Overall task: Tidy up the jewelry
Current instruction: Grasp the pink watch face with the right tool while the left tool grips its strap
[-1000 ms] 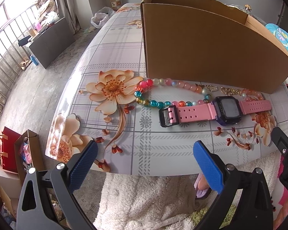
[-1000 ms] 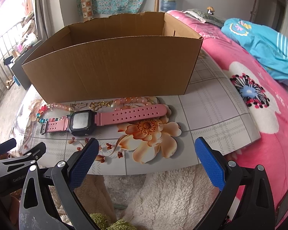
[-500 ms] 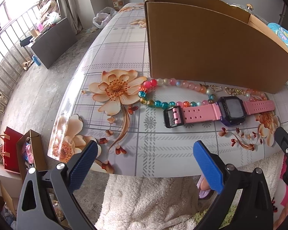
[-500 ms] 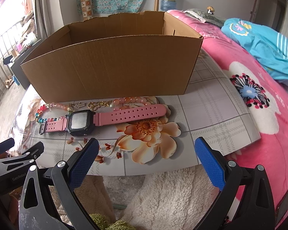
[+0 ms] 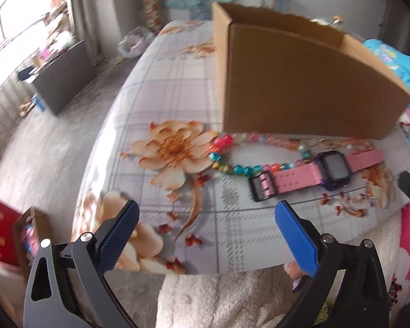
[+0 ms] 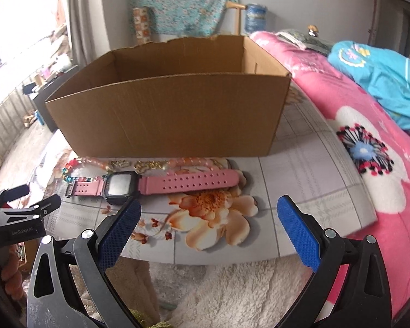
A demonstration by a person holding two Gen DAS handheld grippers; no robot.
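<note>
Left gripper (image 5: 205,229): jaws spread wide, nothing held; seen at bottom of left-wrist view, just off the desk's near edge, prob. lined up toward the buckle end of the watch.
Right gripper (image 6: 207,221): also released, empty; bottom centre of right-wrist view, aimed over the printed flower, strap end a bit above it.
Pink watch (image 6: 155,183): laid flat, strap stretched out, mid-frame in right view, mid-right in left view; face up, so a pinch on the strap is judged easiest.
Bead bracelet (image 5: 232,150): looped just behind the watch, far side close to the box wall; the watch's short strap partly overlaps the loop.
Small gold pieces (image 6: 147,165): near the box foot, between beads and watch; too blurred to be named.
Cardboard box (image 6: 172,114): open top, upper centre; likely the place items are to be put.
Desk (image 5: 161,87): floral cloth, bare at left.
Stage: nothing picked up yet; approach judged under way.
</note>
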